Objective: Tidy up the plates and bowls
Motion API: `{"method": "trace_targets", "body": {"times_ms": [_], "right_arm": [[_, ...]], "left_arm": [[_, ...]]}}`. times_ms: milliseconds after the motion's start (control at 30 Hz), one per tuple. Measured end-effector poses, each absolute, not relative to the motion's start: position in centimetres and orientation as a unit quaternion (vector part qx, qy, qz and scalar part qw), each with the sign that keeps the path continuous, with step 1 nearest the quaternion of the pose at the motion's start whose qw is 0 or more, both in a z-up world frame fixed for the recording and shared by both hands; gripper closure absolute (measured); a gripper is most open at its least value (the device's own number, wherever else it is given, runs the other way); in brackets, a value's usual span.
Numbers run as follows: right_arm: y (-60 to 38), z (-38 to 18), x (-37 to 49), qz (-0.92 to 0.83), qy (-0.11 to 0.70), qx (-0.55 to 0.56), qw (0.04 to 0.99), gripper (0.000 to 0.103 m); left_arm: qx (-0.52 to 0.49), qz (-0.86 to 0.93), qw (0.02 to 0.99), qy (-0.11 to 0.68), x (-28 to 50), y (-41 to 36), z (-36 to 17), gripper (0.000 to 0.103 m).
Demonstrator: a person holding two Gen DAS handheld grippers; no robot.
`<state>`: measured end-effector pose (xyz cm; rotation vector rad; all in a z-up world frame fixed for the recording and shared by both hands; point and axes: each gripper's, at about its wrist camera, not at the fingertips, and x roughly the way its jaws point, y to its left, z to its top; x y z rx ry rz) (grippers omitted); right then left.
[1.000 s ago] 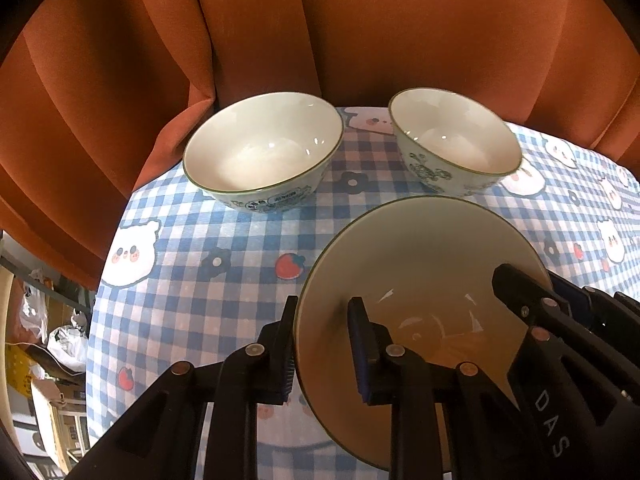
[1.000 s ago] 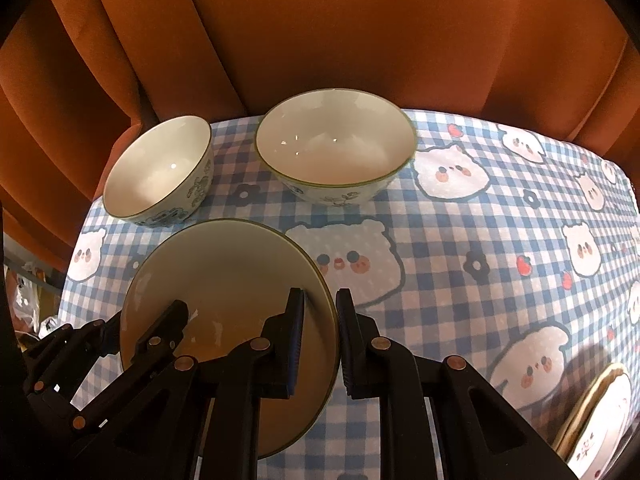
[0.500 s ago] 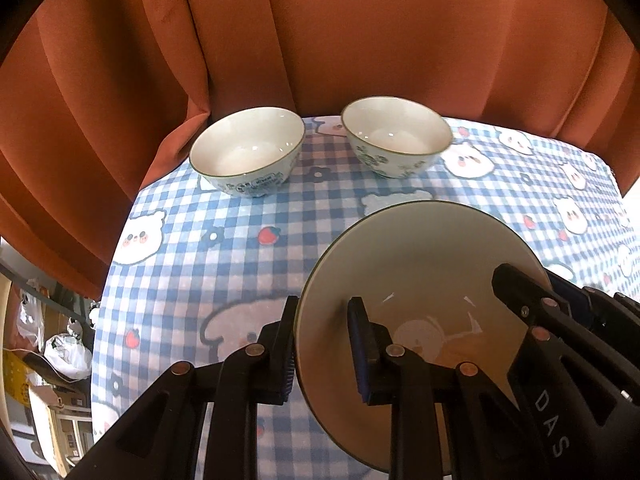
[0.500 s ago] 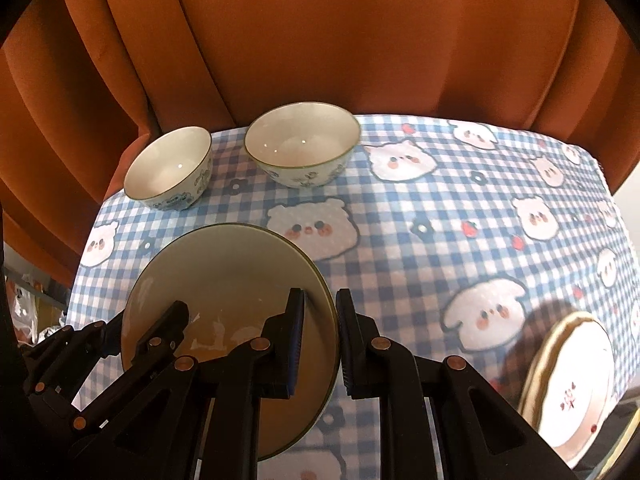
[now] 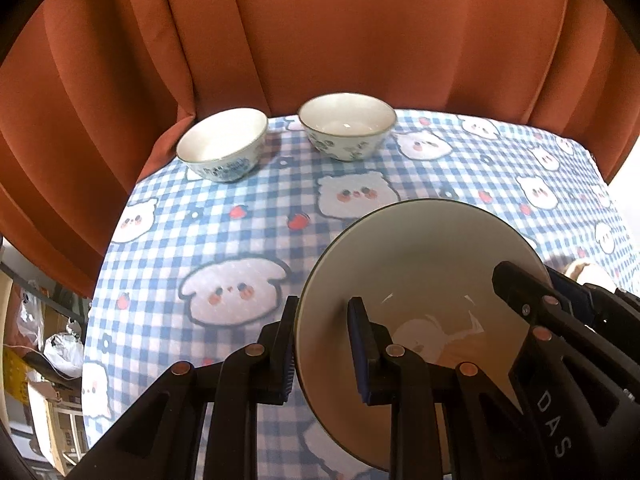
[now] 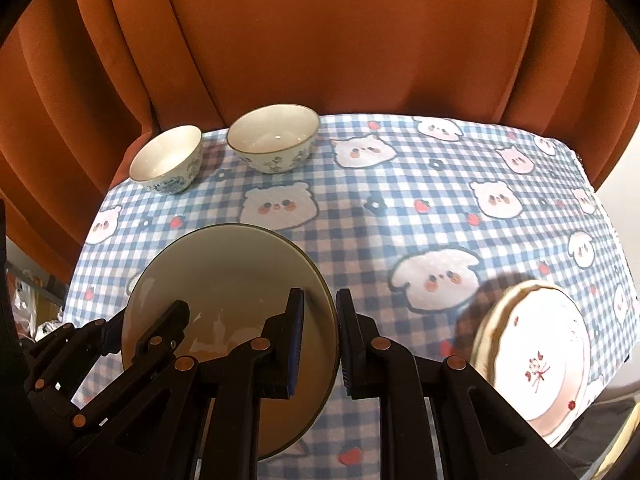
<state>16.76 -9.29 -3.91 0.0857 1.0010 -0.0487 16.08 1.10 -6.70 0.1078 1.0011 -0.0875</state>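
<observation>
A: What was seen, taken from the largest thing down, and was any writing read?

B: An orange curtain [image 5: 320, 40] was seen behind the tabletop [image 5: 248, 248], which was covered in blue check cloth printed with bears. A plain deep plate [image 5: 420, 264] was held above it, its left rim clenched by the left claw [image 5: 322, 354] and its right rim by the right claw [image 6: 318, 344]. "DAS" was read on the right claw's body in the left view. A red character was made out on a pink-rimmed plate [image 6: 536, 356] at the near right edge.

A: And what was changed from a second before?

B: The held plate was drawn back from two bowls, one small [image 5: 222, 150] and one wider [image 5: 347, 126], which were left at the far edge. The pink-rimmed plate was brought into view.
</observation>
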Motion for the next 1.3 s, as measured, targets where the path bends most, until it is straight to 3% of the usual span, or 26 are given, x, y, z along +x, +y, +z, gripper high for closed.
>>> {"method": "trace_targets", "body": {"times_ms": [1033,1300], "right_arm": [[-15.7,-9.4,13.6,0.035,0.536,0.018,0.843,0.084],[-15.9,-9.5,13.9,0.051,0.538,0.013,0.841,0.083]], "left_arm": [[0.025,-0.004,0.846,0.532,12.2,-4.7,-12.1,0.081],[0.015,0.002,0.847,0.531,11.9,-5.1,-11.9,0.067]]}}
